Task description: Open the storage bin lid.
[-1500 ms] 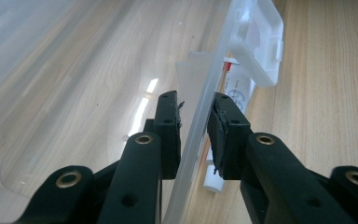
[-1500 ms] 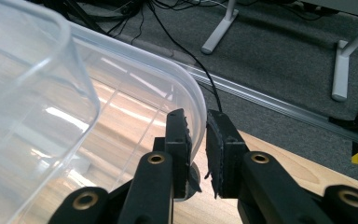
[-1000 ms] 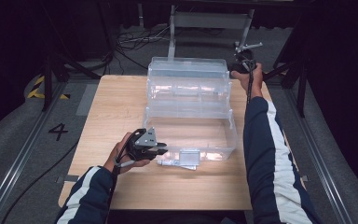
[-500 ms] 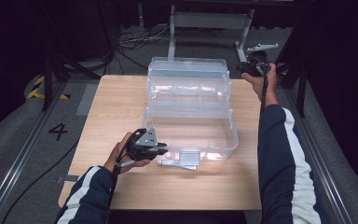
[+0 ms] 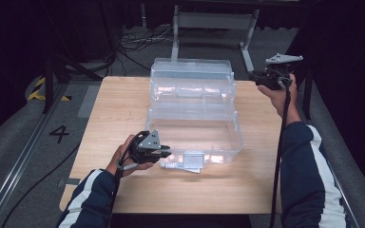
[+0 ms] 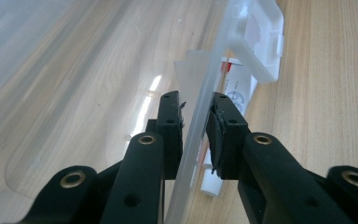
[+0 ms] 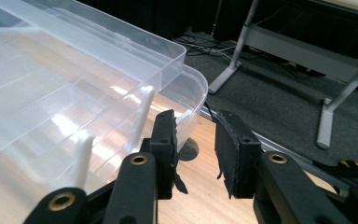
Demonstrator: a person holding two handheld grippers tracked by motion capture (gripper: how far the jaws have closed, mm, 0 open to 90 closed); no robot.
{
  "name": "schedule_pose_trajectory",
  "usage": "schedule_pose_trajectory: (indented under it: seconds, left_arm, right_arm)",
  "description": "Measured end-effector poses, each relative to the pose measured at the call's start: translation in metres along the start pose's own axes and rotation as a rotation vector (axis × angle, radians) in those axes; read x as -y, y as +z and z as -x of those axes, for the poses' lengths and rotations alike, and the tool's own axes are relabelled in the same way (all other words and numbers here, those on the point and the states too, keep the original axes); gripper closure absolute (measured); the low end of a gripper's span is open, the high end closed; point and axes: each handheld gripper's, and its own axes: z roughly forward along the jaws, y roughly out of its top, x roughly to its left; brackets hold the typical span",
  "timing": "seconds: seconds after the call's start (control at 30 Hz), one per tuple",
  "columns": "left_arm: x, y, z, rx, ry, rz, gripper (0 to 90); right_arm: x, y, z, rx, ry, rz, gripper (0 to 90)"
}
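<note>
Clamped on the near wall of the clear plastic bin point(image 6: 200, 121) by the left gripper point(image 6: 196, 122), one pad inside, one outside; bin point(image 5: 195, 126) lying lengthwise away across the table point(image 5: 123, 109), lid tipped up behind. Just opened, nothing between: right gripper point(image 7: 196, 142), off the lid's far corner point(image 7: 186, 79), held high at the table's right edge on an outstretched forearm.

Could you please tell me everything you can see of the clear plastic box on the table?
The clear plastic box is a see-through tool-style case standing open on the wooden table, its hinged lid thrown back at the far side. It looks empty. A latch tab hangs from its near wall. The left gripper clamps that near wall; the right gripper is off it, past a rounded corner.
</note>
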Motion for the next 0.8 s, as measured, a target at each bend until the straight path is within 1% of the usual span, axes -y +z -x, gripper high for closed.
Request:
schedule_pose_trajectory:
  seconds: [0.1,0.13,0.17,0.2,0.27,0.33,0.43,0.5,0.67,0.73,0.8]
  left_arm:
    - [0.0,0.0,0.0,0.0,0.001,0.0,76.3]
    - [0.0,0.0,0.0,0.001,0.003,0.0,76.4]
    - [0.0,0.0,0.0,0.001,0.003,0.0,76.4]
    - [0.0,0.0,0.0,0.0,0.006,-0.001,76.5]
    - [0.0,0.0,0.0,0.0,0.006,-0.001,76.5]
    - [-0.001,0.001,-0.001,-0.001,0.008,-0.001,76.7]
    - [-0.001,0.001,-0.001,-0.005,0.007,-0.003,76.7]
    - [-0.002,0.002,-0.001,-0.005,0.011,-0.002,76.8]
    - [-0.002,0.003,-0.002,-0.01,0.015,-0.001,76.8]
    - [-0.003,0.003,-0.002,-0.011,0.013,-0.002,76.8]
    - [-0.003,0.003,-0.003,-0.012,0.015,-0.003,76.8]
  right_arm:
    - [0.004,-0.01,-0.003,-0.016,-0.011,0.015,69.0]
    - [0.006,-0.014,-0.005,-0.021,-0.023,0.015,68.7]
    - [0.006,-0.014,-0.005,-0.021,-0.023,0.015,68.7]
    - [0.009,-0.02,-0.008,-0.03,-0.035,0.022,68.5]
    - [0.01,-0.023,-0.009,-0.037,-0.039,0.023,68.5]
    - [0.012,-0.028,-0.014,-0.048,-0.065,0.022,68.2]
    - [0.014,-0.03,-0.016,-0.062,-0.069,0.02,67.5]
    - [0.016,-0.032,-0.019,-0.06,-0.087,0.014,67.3]
    - [0.023,-0.036,-0.024,-0.08,-0.095,0.01,65.9]
    - [0.028,-0.039,-0.027,-0.078,-0.113,0.001,65.2]
    - [0.032,-0.042,-0.03,-0.091,-0.123,-0.002,65.0]
